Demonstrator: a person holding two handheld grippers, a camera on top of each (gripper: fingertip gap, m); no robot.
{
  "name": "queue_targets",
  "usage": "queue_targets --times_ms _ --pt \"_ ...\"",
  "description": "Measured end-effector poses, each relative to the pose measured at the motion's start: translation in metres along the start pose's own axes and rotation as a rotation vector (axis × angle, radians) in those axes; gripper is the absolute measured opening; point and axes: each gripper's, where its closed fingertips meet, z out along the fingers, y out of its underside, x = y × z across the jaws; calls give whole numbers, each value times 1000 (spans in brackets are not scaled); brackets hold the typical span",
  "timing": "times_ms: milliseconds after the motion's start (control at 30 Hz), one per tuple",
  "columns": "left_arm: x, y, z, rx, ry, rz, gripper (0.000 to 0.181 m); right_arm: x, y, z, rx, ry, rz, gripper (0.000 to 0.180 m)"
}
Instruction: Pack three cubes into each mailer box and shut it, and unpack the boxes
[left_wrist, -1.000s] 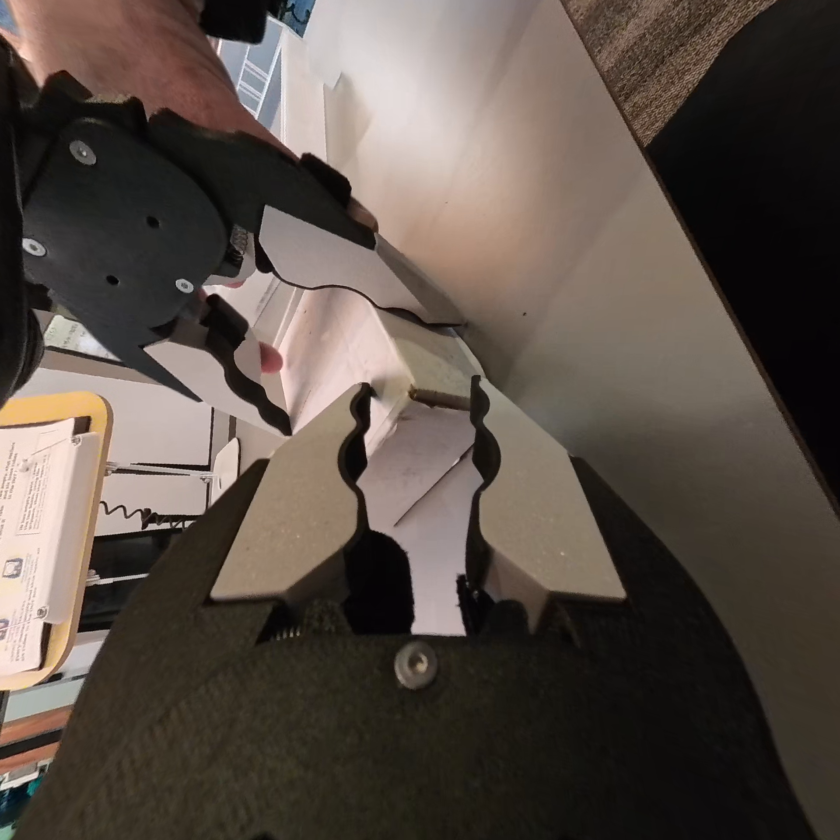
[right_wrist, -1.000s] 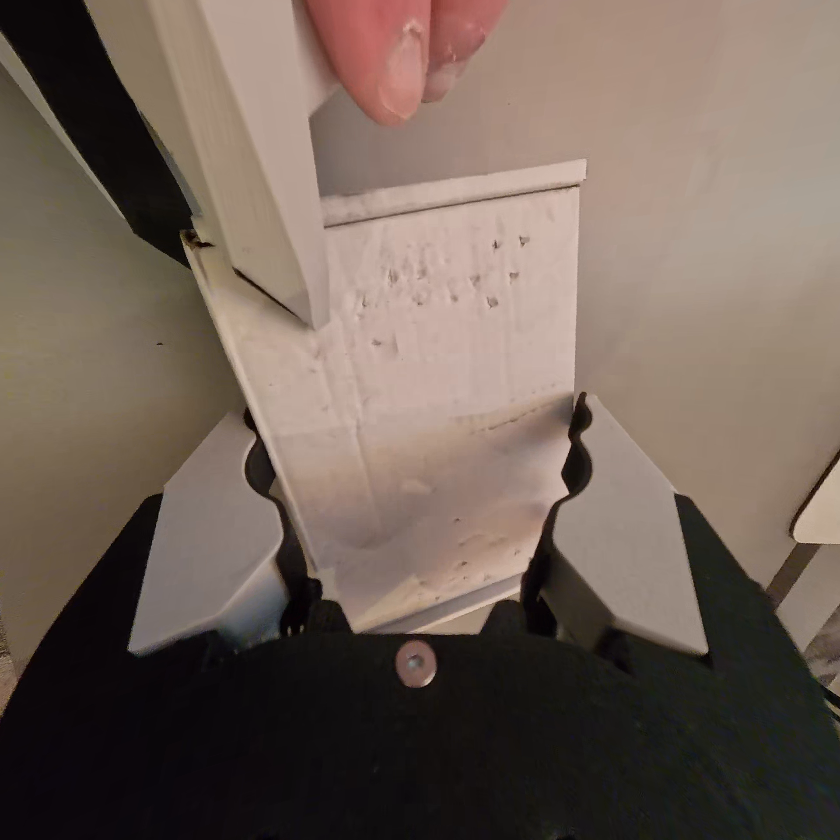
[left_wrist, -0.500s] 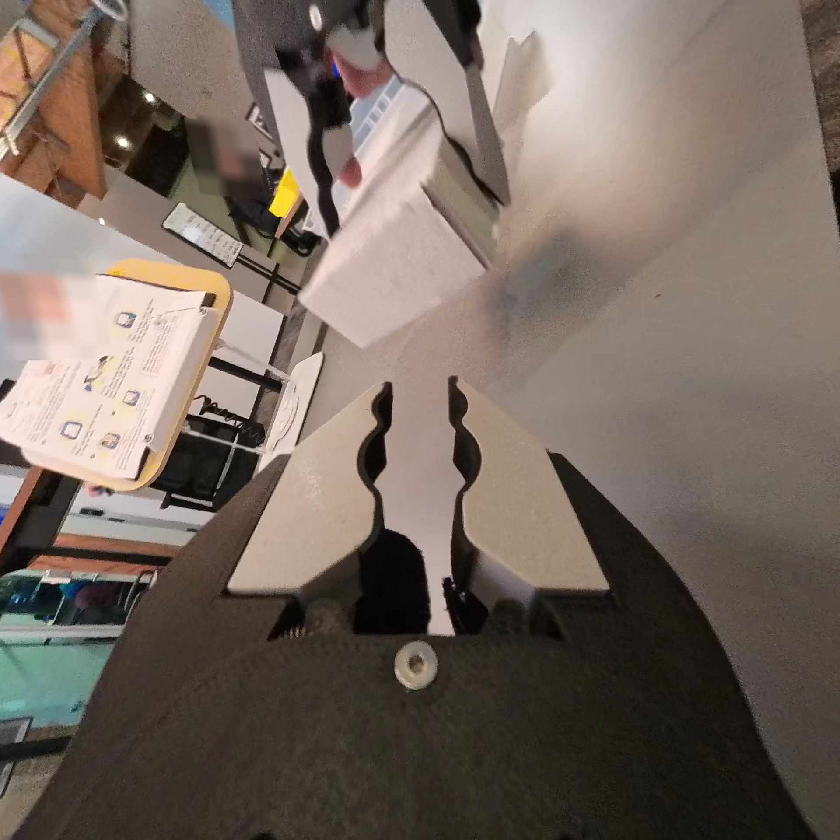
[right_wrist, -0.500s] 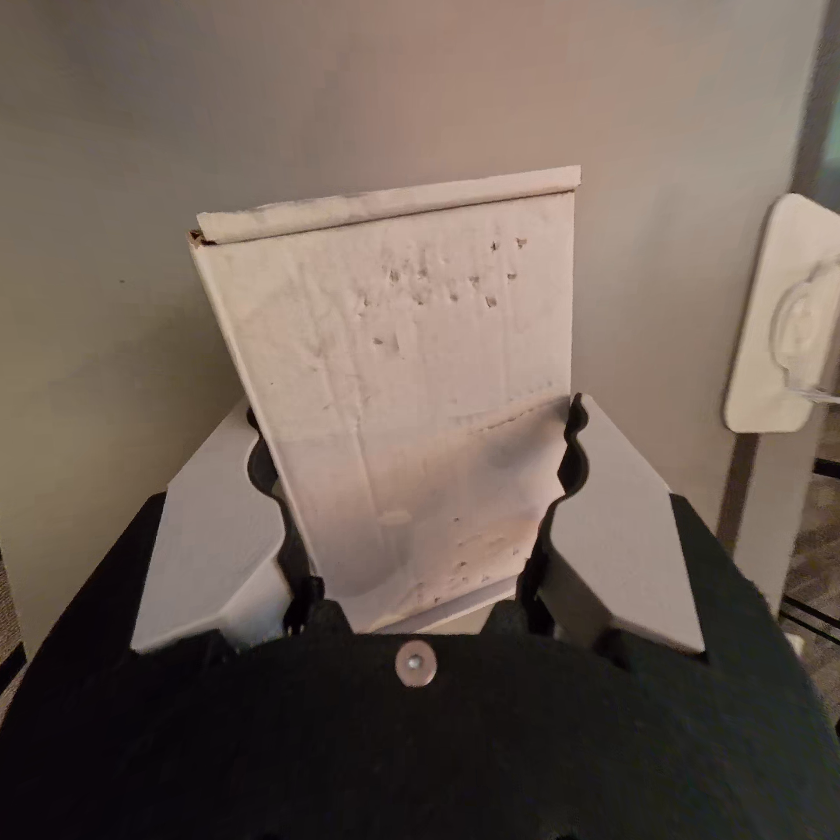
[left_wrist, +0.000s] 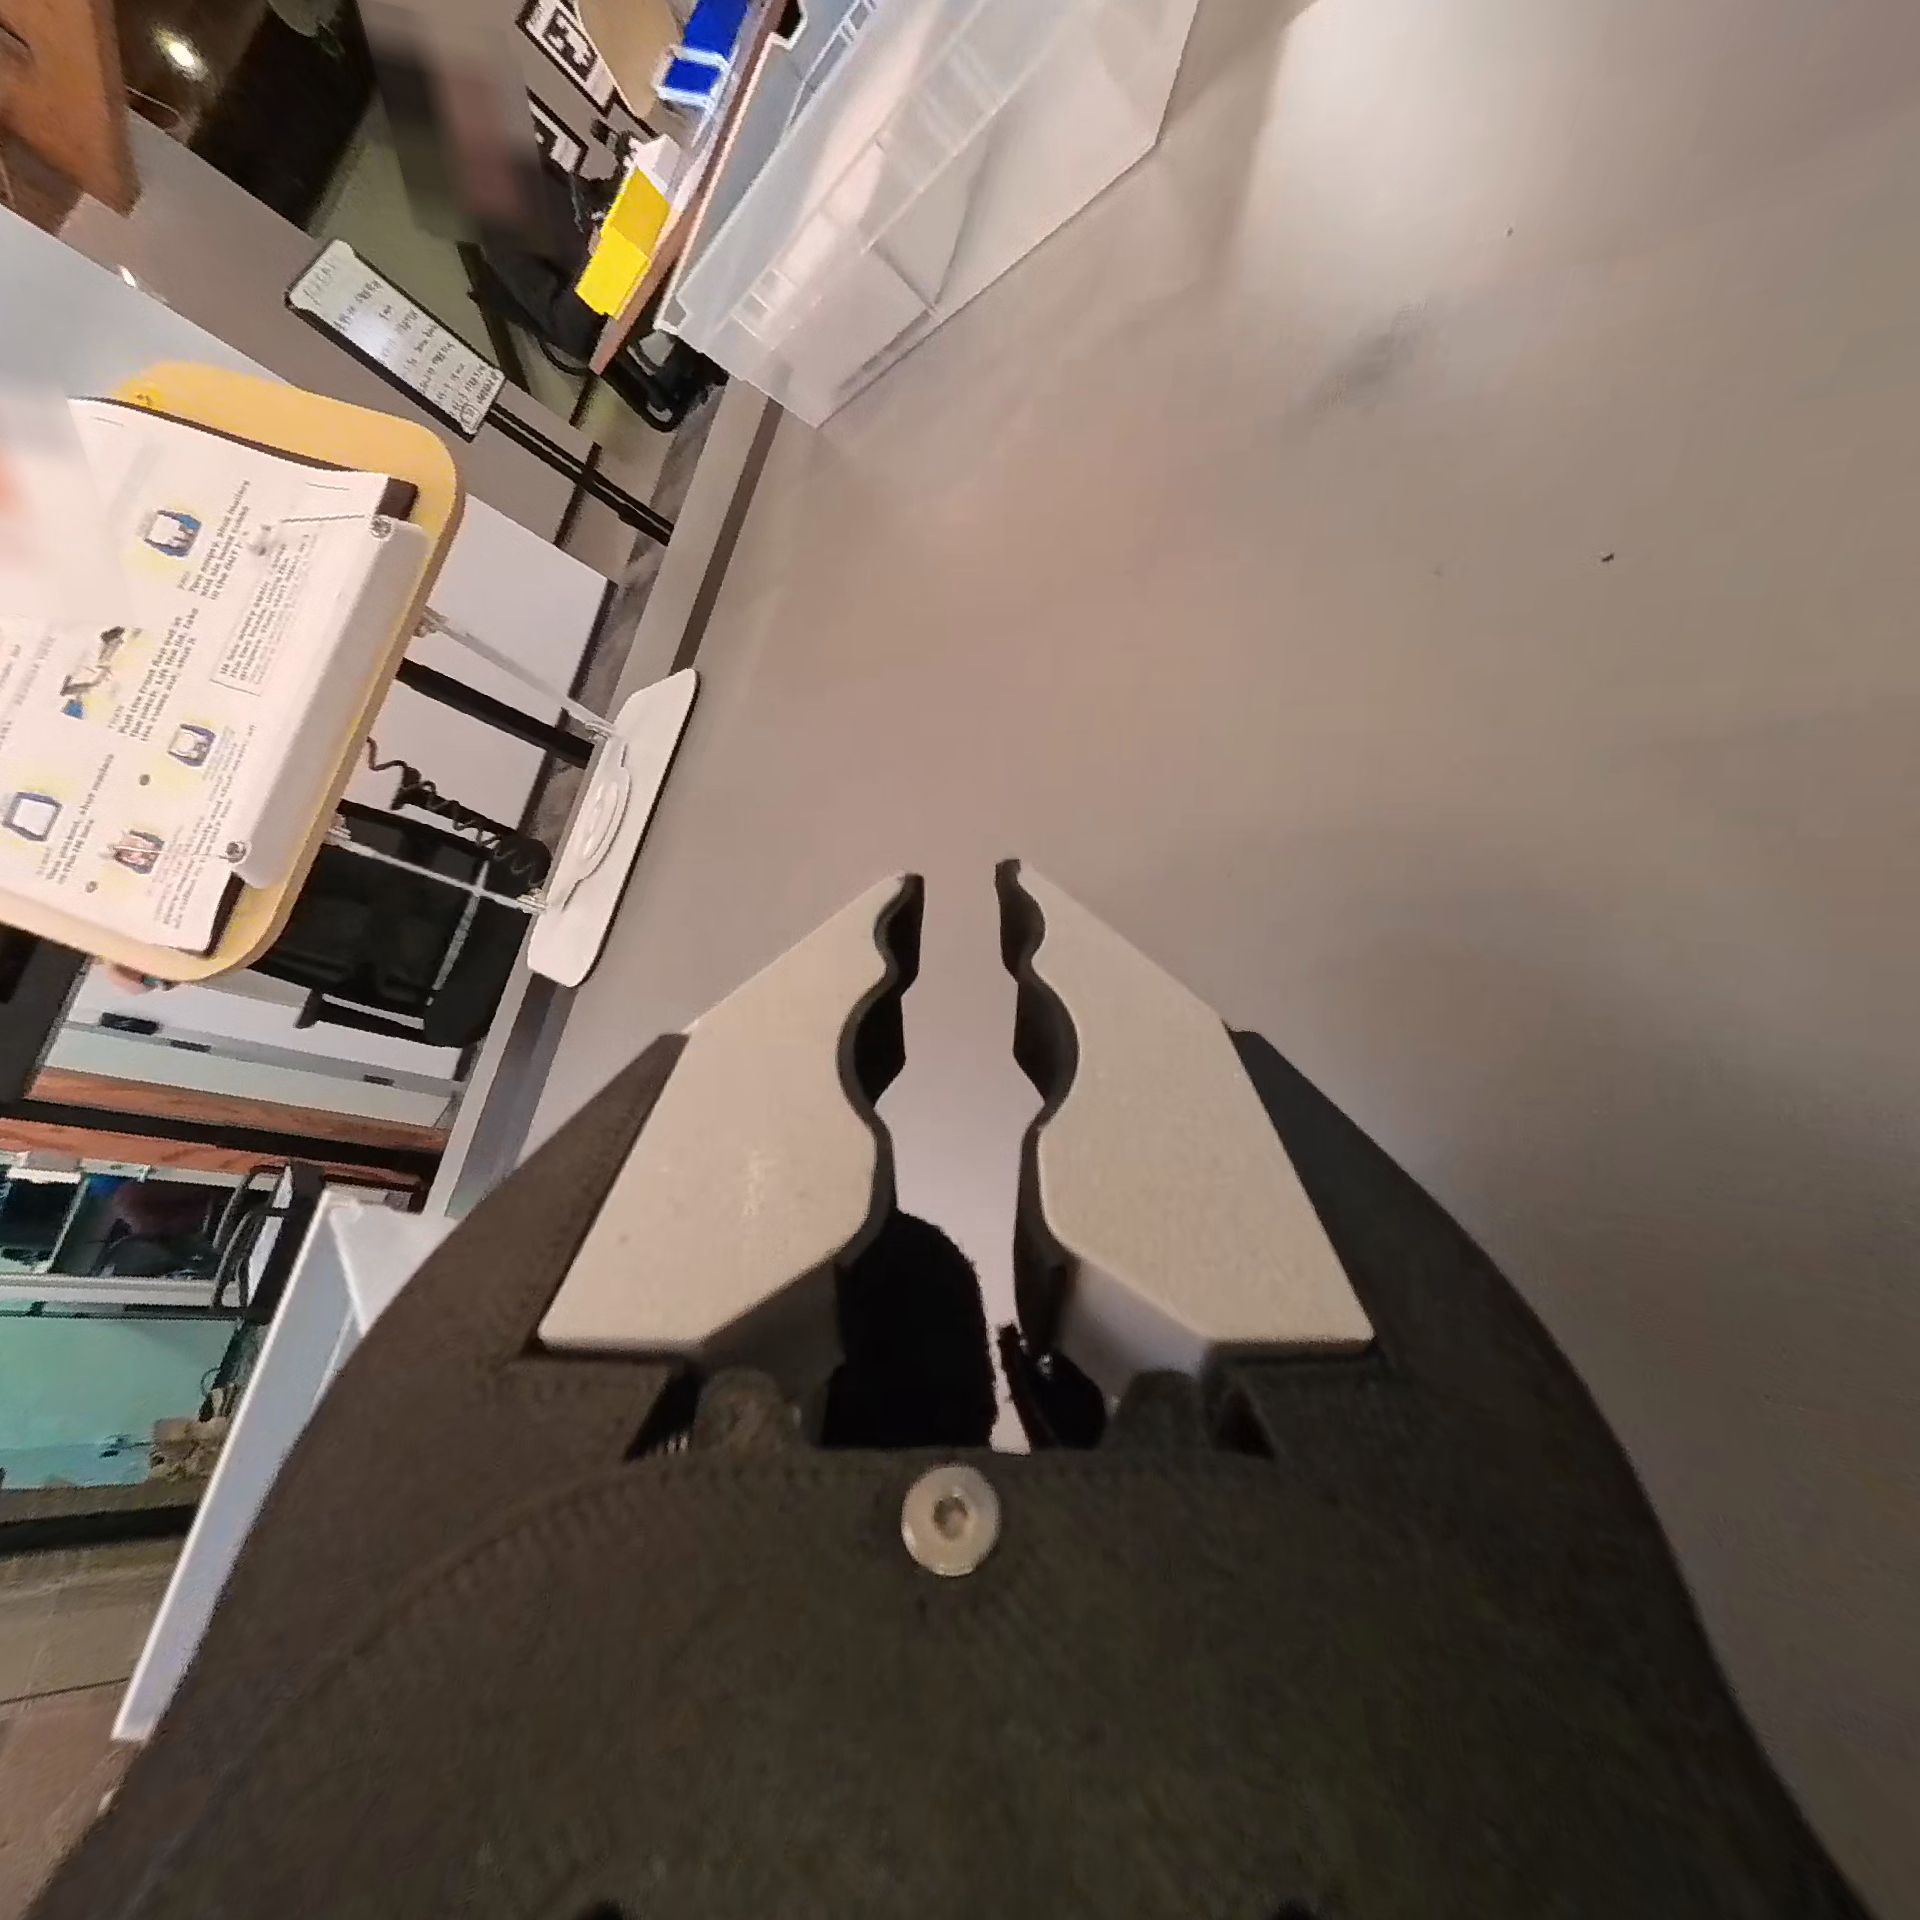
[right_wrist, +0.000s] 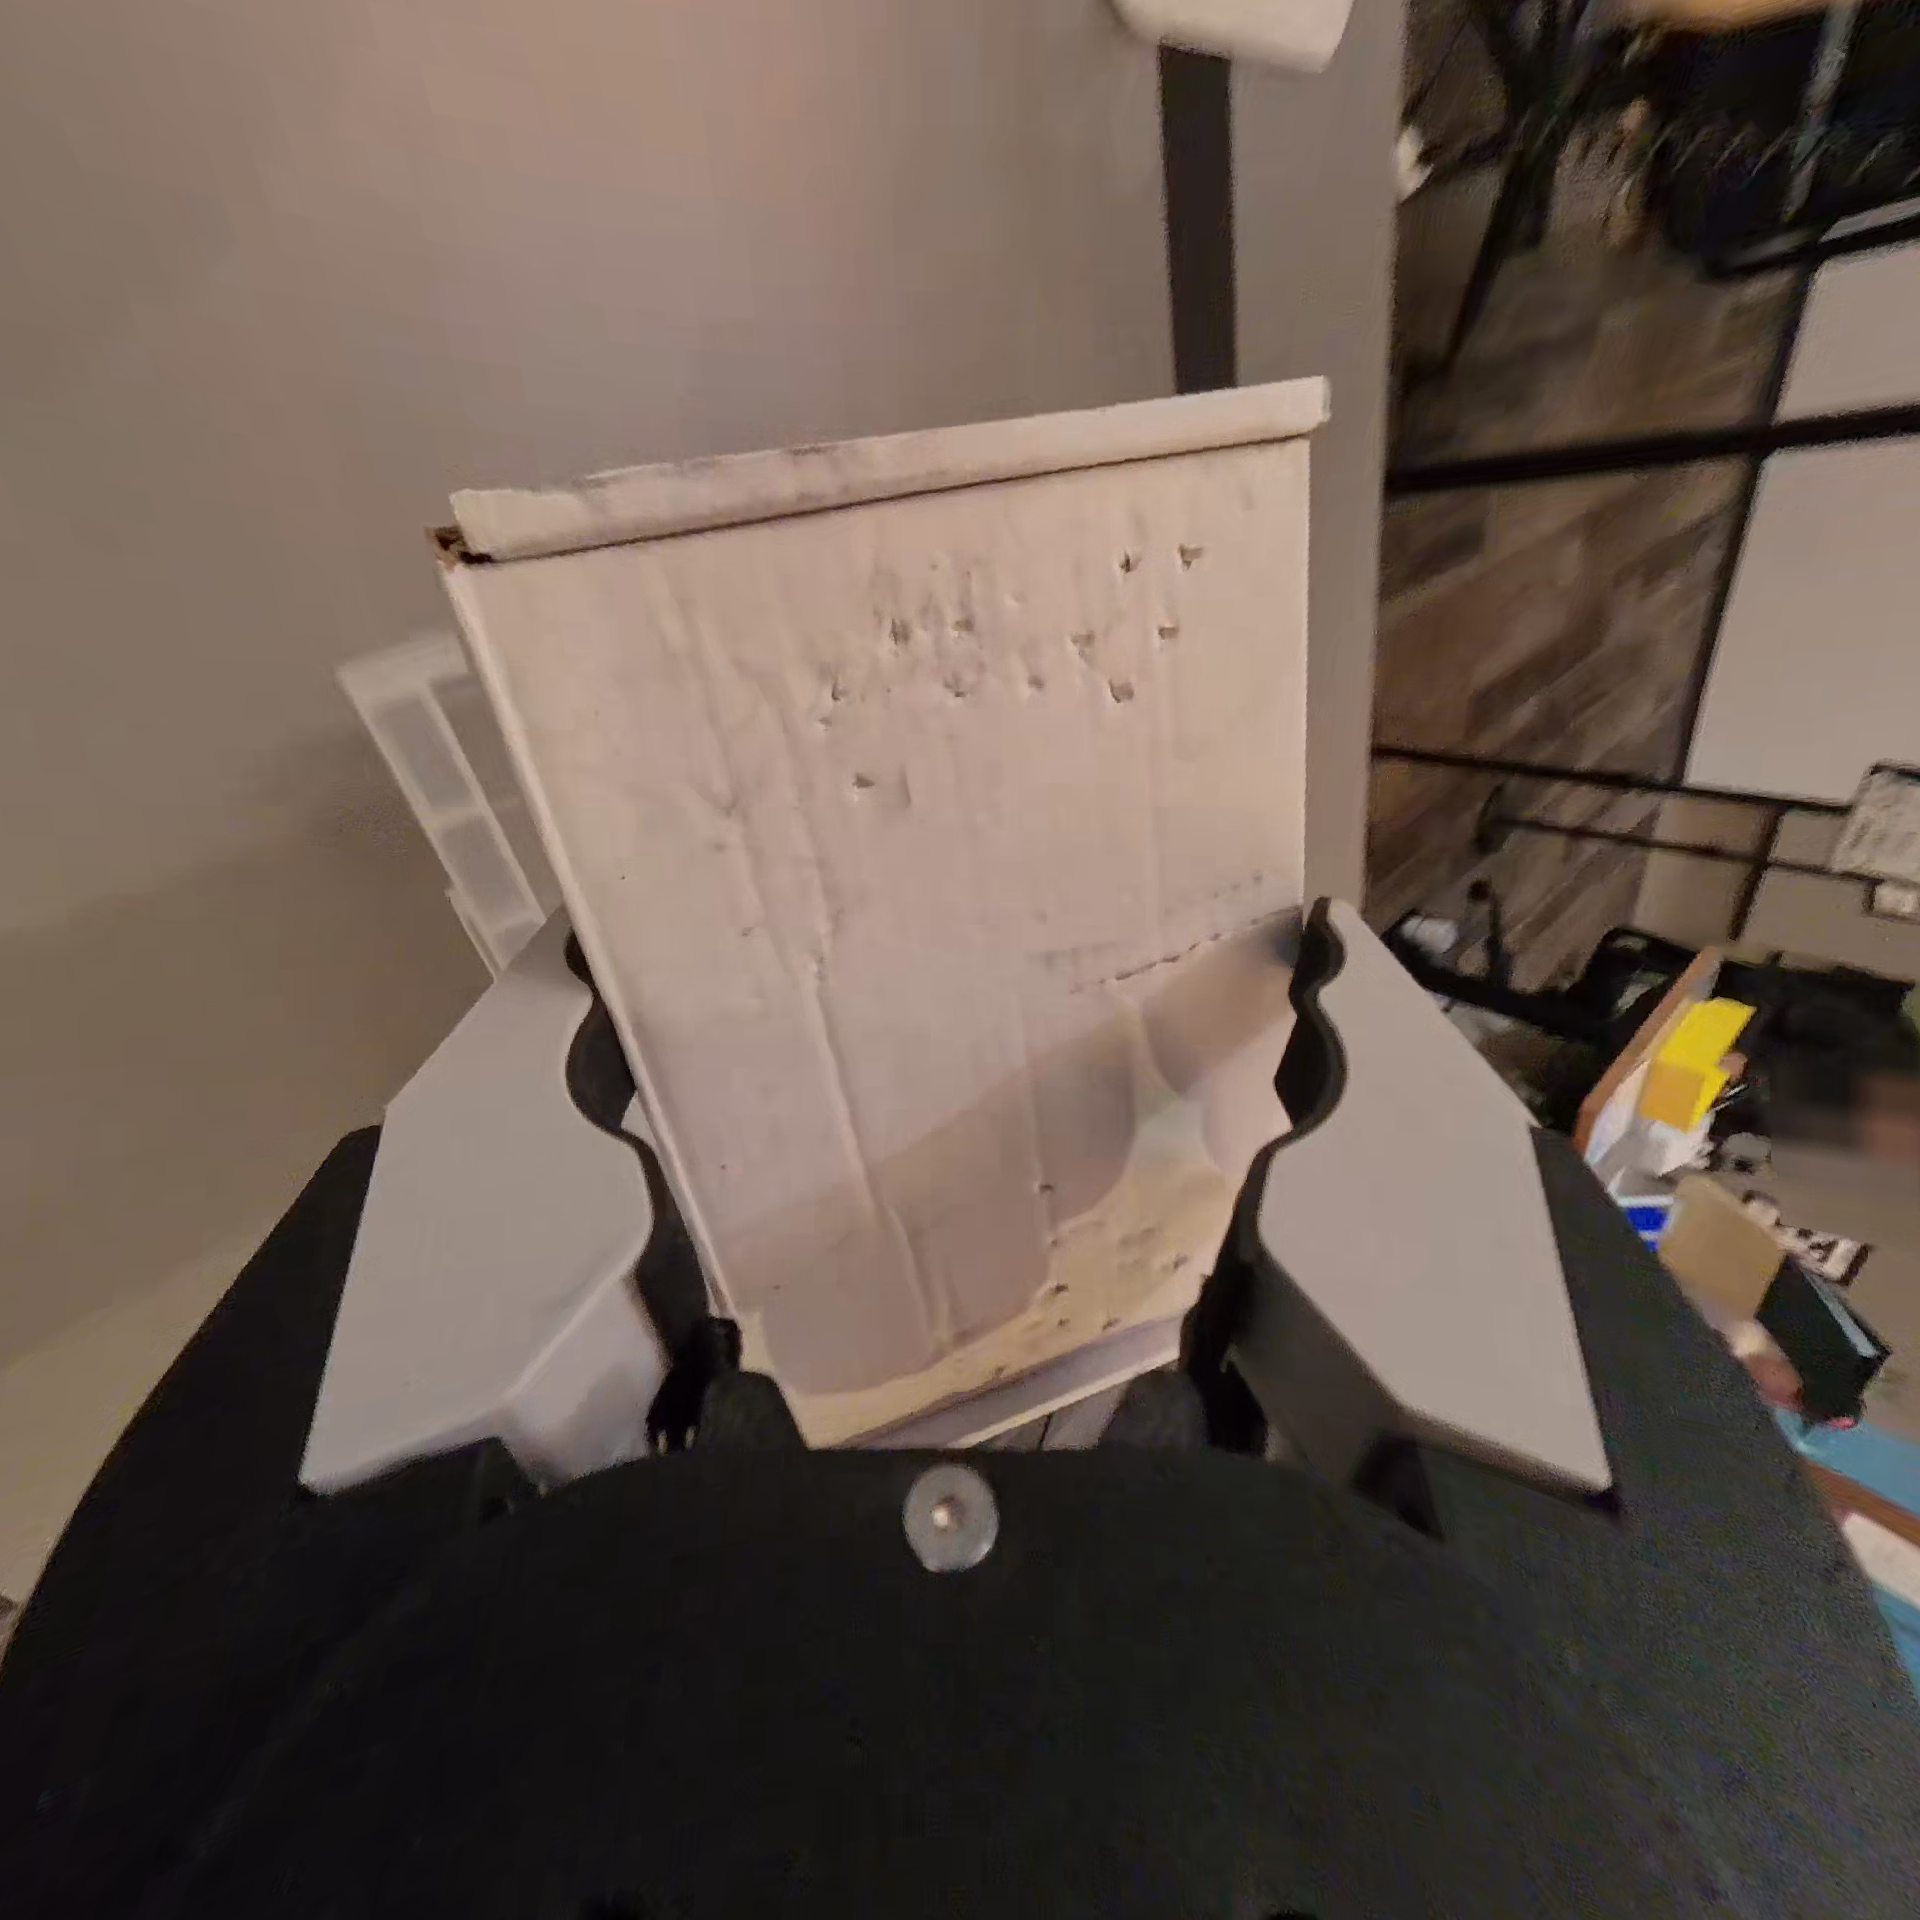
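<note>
While your right gripper (right_wrist: 940, 1039) still pinches the shut white box (right_wrist: 904, 831) upright between its fingers, your left gripper (left_wrist: 958, 883), slightly parted and holding nothing, has pulled away from that box and now hovers tilted above the bare grey table (left_wrist: 1351, 675), the clear plastic bin (left_wrist: 914, 187) beyond.

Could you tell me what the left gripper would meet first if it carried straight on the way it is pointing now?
Probably nothing soon: the left gripper, jaws slightly apart and empty, points along the bare grey tabletop. The clear plastic drawer organiser lies far ahead, roughly in line, though depth is hard to judge.
</note>
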Motion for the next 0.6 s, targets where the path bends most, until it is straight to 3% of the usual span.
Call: queue_targets --times_ms 167,333,467,600 --pt "1 8 5 -41 1 -14 13 -20 47 62 -127 -121 -36 126" --pt "3 11 7 -59 11 -26 11 -42 54 110 -130 -224 -45 127" --pt "5 12 9 -72 25 -37 12 -69 64 132 -198 -358 -30 128" --pt "5 13 11 -80 41 -77 13 -64 65 135 -220 -325 -7 138"
